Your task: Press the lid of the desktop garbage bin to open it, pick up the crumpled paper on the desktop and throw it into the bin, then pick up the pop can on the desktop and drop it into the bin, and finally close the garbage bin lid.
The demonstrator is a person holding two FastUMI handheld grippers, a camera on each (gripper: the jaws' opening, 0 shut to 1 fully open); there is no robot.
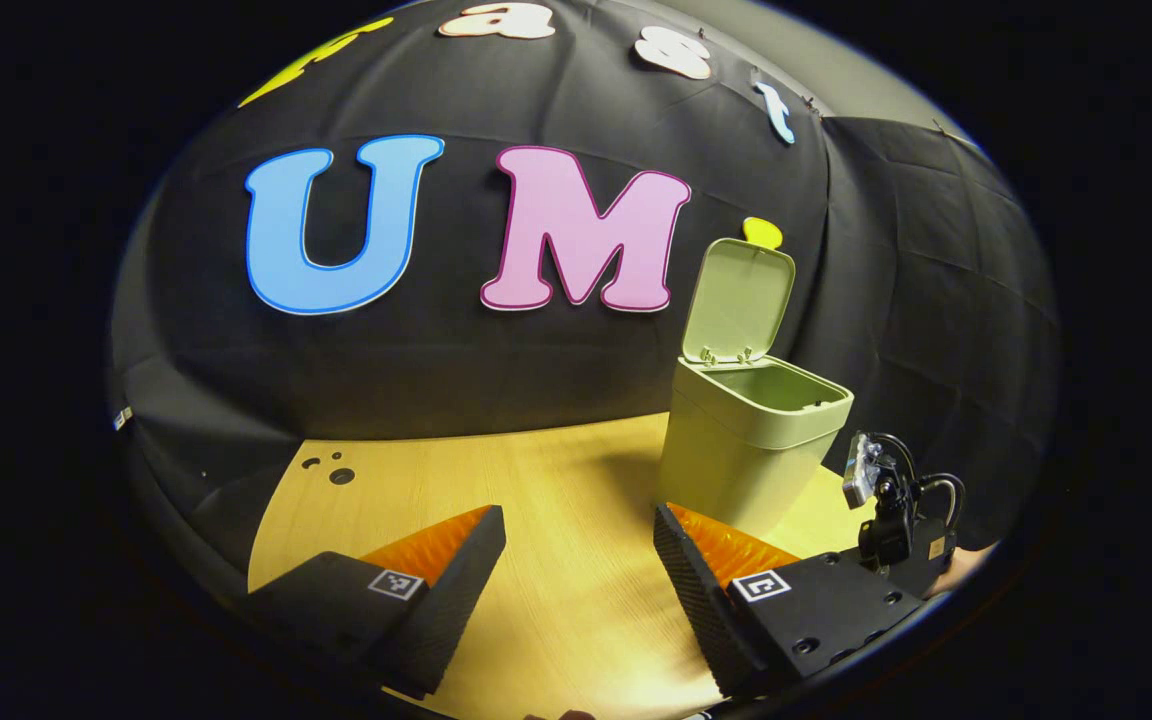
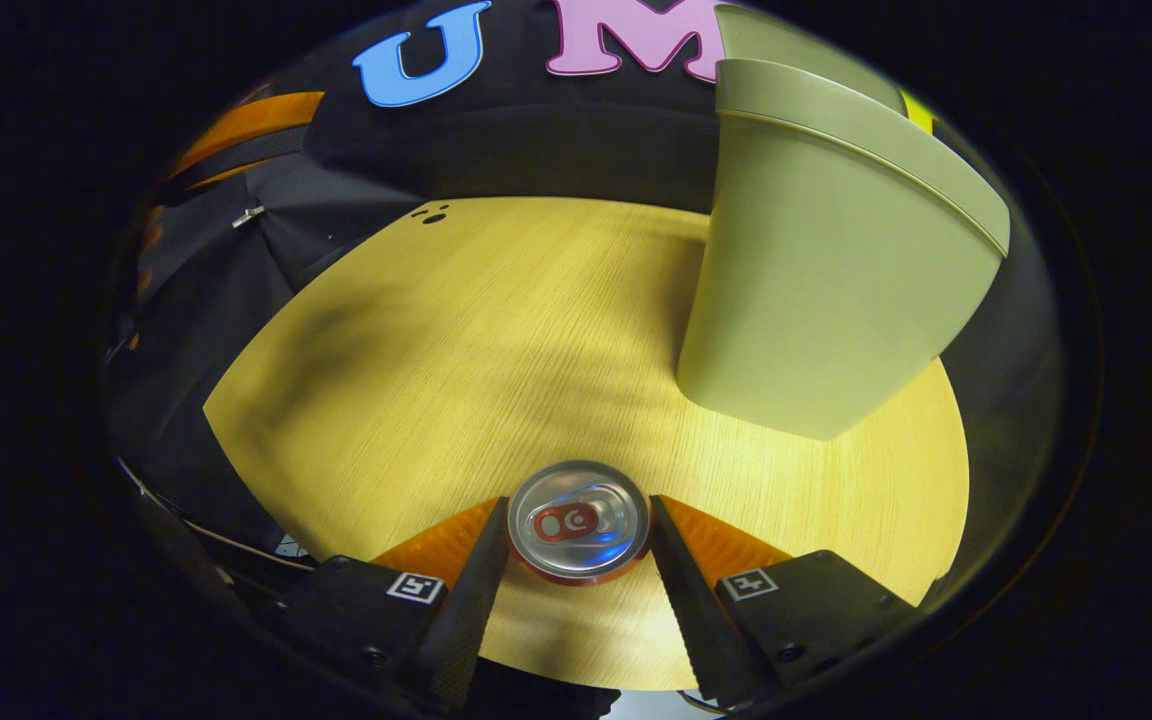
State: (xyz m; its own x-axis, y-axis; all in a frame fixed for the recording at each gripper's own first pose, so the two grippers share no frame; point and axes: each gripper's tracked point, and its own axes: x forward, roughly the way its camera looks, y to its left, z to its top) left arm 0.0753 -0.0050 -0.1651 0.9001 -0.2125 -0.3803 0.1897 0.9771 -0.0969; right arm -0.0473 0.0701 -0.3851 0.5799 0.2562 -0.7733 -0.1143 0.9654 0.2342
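Right gripper view: the right gripper [image 2: 579, 535] brackets a pop can [image 2: 578, 520] standing upright on a pale wooden table [image 2: 456, 340], seen from above with its silver top and red pull tab facing the camera. Both fingers sit flush against the can's sides, one at 9 o'clock of it and one at 3 o'clock, so the can is clamped between them. At 1 o'clock from the can stands the green bin [image 2: 816, 270], near but apart from it, its wall rising out of the top of the view. A black cloth wall [image 2: 496, 150] closes off the far edge of the table, where a few small dark spots [image 2: 431, 213] mark the wood at 11 o'clock.

Left gripper view, from higher up: the left gripper [image 1: 579, 545] hangs over bare tabletop [image 1: 536, 480] with its fingers spread wide and nothing between them. The bin [image 1: 751, 440] stands at 1 o'clock from it, its lid [image 1: 739, 300] tipped up and back on the rear hinge, leaving the mouth open. Whether anything lies inside cannot be told from this angle. At 3 o'clock, beside the bin's base, part of the other gripper's body with its small camera [image 1: 861, 470] and cable shows low over the table. Black cloth [image 1: 416, 360] curves around behind the whole scene.
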